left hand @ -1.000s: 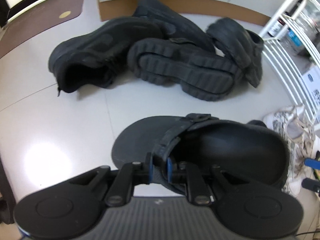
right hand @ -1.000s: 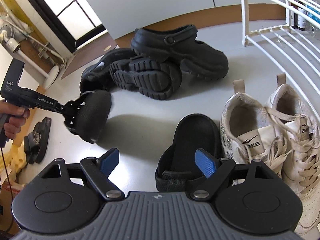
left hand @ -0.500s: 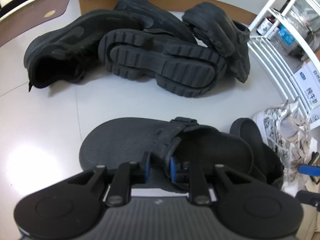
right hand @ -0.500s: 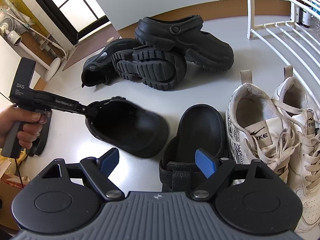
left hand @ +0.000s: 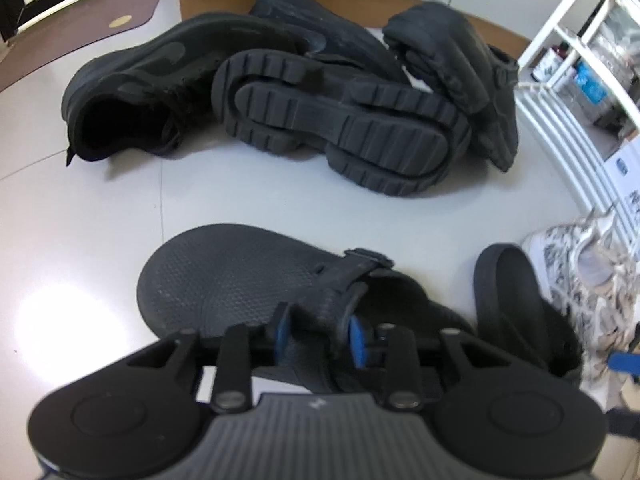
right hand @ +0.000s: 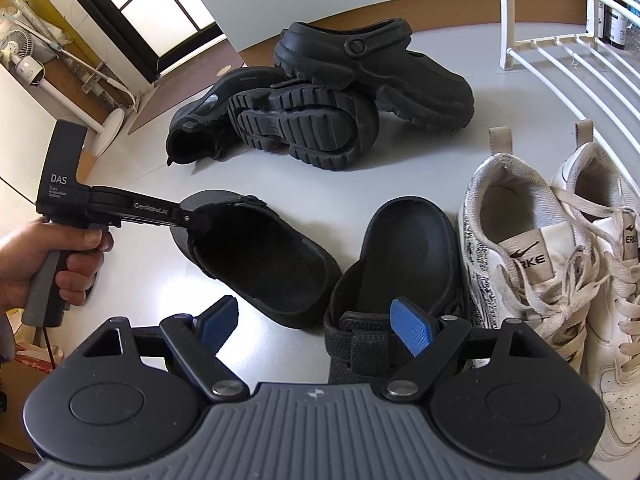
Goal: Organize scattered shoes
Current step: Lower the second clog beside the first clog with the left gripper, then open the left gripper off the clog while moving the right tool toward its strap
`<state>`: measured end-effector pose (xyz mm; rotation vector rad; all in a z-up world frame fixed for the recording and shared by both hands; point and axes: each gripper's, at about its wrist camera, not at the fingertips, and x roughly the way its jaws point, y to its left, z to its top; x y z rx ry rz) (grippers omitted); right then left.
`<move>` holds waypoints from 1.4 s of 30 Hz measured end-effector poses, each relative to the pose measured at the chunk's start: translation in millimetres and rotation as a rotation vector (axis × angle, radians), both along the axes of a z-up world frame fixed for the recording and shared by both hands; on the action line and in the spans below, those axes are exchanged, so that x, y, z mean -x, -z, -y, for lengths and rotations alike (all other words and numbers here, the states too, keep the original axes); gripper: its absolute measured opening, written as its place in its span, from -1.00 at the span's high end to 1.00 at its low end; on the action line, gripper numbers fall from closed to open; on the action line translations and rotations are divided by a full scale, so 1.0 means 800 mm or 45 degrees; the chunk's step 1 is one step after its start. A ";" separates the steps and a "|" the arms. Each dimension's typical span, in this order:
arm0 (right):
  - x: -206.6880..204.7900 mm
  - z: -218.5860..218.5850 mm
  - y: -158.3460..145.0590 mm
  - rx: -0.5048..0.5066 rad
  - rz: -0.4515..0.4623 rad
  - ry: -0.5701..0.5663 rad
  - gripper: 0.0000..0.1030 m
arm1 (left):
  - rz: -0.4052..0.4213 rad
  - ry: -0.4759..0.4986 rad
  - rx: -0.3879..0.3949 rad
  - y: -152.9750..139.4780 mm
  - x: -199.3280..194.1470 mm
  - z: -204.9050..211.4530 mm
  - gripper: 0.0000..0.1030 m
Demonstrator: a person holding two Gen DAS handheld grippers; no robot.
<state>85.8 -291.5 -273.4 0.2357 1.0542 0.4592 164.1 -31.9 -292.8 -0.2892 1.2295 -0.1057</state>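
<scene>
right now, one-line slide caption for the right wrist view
Left gripper sets a black clog beside its mate, next to white sneakers; right gripper open.

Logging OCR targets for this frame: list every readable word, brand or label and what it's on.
"DAS", with small print "Data Acquisition System" beneath: body of the left gripper.
"GenRobot.AI": the same gripper's bar.
"ERKE" (first letter hidden): tongue of the patterned sneaker.
"ERK": tongue of the white sneaker, cut off.
Bottle labels and the box by the rack: too blurred.

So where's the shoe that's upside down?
The upside-down clog lies mid-floor in the right wrist view, leaning against the black sneaker and the upright clog.
</scene>
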 end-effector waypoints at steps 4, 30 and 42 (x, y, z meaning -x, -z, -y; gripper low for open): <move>0.001 -0.012 0.001 -0.005 -0.007 -0.021 -0.69 | 0.031 -0.074 0.032 -0.012 0.004 -0.013 0.06; -0.031 -0.106 0.018 -0.074 -0.188 -0.106 -0.51 | 0.082 -0.309 0.267 -0.029 0.089 -0.105 -0.29; -0.055 -0.120 0.063 -0.339 -0.299 0.096 -0.41 | 0.091 -0.315 0.279 -0.019 0.089 -0.112 -0.30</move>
